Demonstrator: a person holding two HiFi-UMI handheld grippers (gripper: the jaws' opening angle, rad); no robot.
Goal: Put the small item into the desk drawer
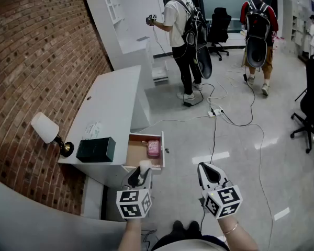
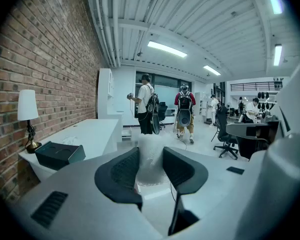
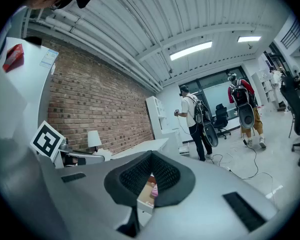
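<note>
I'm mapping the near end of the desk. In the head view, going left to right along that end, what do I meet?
lamp → black box → open drawer

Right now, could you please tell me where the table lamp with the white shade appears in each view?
Head view: the table lamp with the white shade is at the left edge, on the white desk's near corner.
Left gripper view: far left, on the desk corner.
Right gripper view: small, left of centre.
Shared landmark: the red brick wall behind the lamp.
</note>
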